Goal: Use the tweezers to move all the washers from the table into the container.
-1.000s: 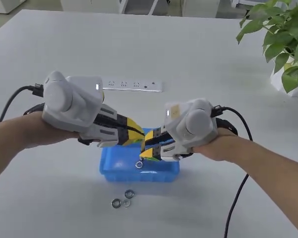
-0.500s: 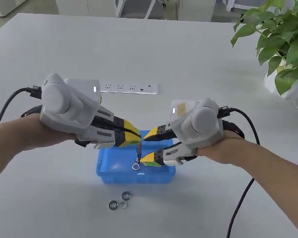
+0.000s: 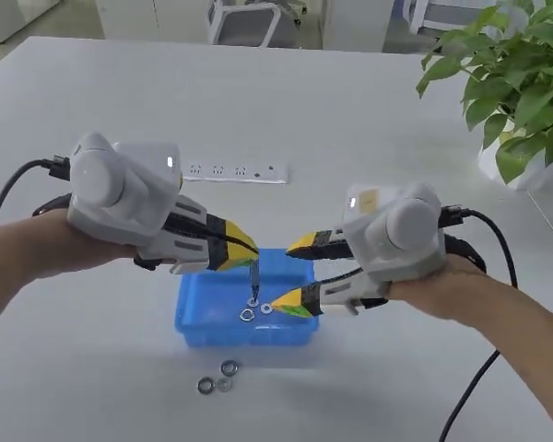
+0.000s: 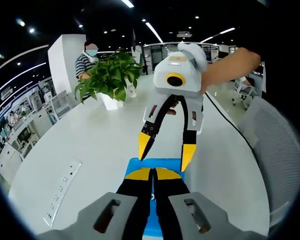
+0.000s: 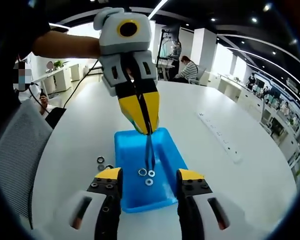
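My left gripper [image 3: 247,254] is shut on thin dark tweezers [image 3: 252,279] that point down into the blue container [image 3: 192,318]. Their tips hang just above three washers [image 3: 248,314] on the container floor. In the right gripper view the tweezers [image 5: 149,147] hang from the left gripper [image 5: 144,125] over the washers [image 5: 149,182] in the container [image 5: 135,200]. My right gripper [image 3: 284,274] stands open to the right of the tweezers, with nothing between its jaws. Three more washers [image 3: 223,378] lie on the table in front of the container, also seen as washers [image 5: 101,159].
A white power strip [image 3: 232,172] lies behind the container. A potted plant [image 3: 521,83] stands at the far right. Black cables [image 3: 479,378] trail from both grippers. In the left gripper view the right gripper [image 4: 164,157] faces me, open.
The right gripper's jaws have spread open and it has drawn back to the right, away from the tweezers. The left gripper stays over the container with the tweezers.
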Available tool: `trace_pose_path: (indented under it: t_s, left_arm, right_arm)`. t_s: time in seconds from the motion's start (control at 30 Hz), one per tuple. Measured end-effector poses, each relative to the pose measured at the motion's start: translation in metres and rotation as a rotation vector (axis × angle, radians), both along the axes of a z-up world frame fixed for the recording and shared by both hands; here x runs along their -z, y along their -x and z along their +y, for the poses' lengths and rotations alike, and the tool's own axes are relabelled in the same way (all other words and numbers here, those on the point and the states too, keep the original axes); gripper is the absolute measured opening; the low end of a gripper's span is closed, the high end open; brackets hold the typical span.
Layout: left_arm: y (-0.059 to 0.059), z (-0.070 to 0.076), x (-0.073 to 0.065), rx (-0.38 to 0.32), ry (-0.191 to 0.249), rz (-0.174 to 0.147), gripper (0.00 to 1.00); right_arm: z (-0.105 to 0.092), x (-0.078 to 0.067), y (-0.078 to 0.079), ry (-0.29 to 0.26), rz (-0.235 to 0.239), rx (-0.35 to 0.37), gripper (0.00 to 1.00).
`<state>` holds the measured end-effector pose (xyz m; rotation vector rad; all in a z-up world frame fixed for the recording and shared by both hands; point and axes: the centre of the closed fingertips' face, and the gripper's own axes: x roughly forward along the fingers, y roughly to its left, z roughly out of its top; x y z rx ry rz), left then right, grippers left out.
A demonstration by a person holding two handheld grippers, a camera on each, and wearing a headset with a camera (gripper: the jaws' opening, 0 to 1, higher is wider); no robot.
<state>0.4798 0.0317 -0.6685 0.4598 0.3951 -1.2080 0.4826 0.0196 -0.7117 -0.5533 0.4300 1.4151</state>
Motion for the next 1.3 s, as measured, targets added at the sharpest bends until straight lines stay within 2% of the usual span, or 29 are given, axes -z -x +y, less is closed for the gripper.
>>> trace_pose_path:
  t_s: [0.33,0.97,1.3]
  left_arm:
    - [0.01,0.0,-0.015,0.009,-0.006,-0.011,0.03]
    - [0.042,0.002,-0.04,0.008,-0.006,-0.006,0.04]
    - [0.065,0.005,-0.039,0.004,-0.003,0.009,0.04]
  right_arm:
    - [-0.012,-0.009,0.011,-0.006,0.001,0.04,0.5]
    - [-0.035,-0.013,0.044,0.0,0.035,0.095,0.68]
    - [-0.047,-0.009,0.057,-0.001,0.052,0.127,0.78]
